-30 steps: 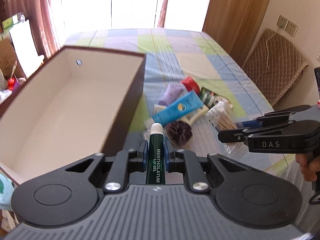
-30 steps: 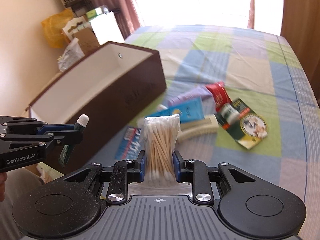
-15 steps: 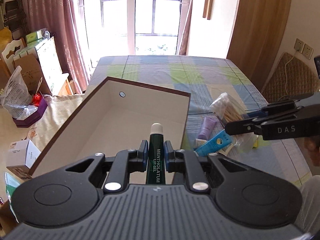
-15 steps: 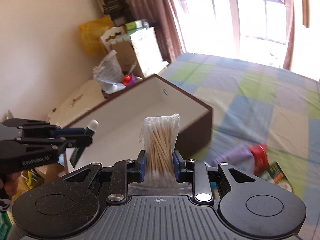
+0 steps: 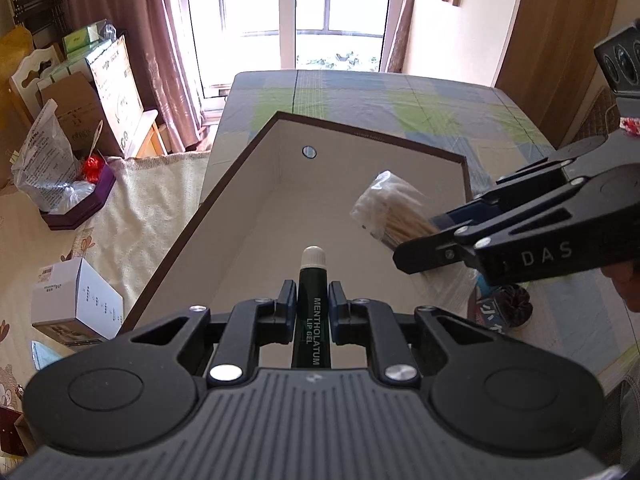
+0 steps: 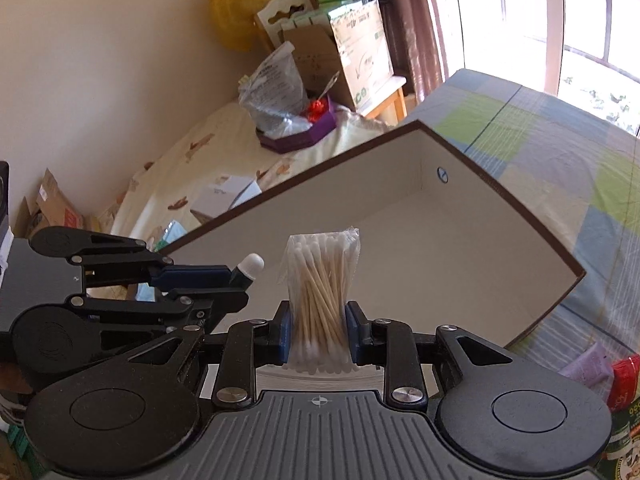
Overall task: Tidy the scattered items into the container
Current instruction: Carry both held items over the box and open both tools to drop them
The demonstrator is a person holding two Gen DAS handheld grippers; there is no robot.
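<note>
left gripper [image 5: 313, 304] clamped on a dark green lip gel tube [image 5: 312, 312], white cap pointing forward, held above the near half of the open box [image 5: 360, 132]. right gripper [image 6: 319, 330] pinching a clear bag of cotton swabs [image 6: 320, 276] around its lower part, heads up, also hanging over the box interior, to the right of the tube. both loads well above the pale floor of the box; nothing seen lying inside it.

probably very light, both. tube stiff and smooth, likely to slip or roll once dropped, so best gripped across the body as now, not at the cap. swab bag soft and crinkly, squeezed to a waist between the pads; sticks thin and snappable, so a gentle pinch mid-bundle looks right, not a hard one.

more clutter waiting on the checked cloth [image 6: 580, 184] at right: a purple tube [image 6: 586, 366] and a red packet [image 6: 626, 384] near the box's right wall.
</note>
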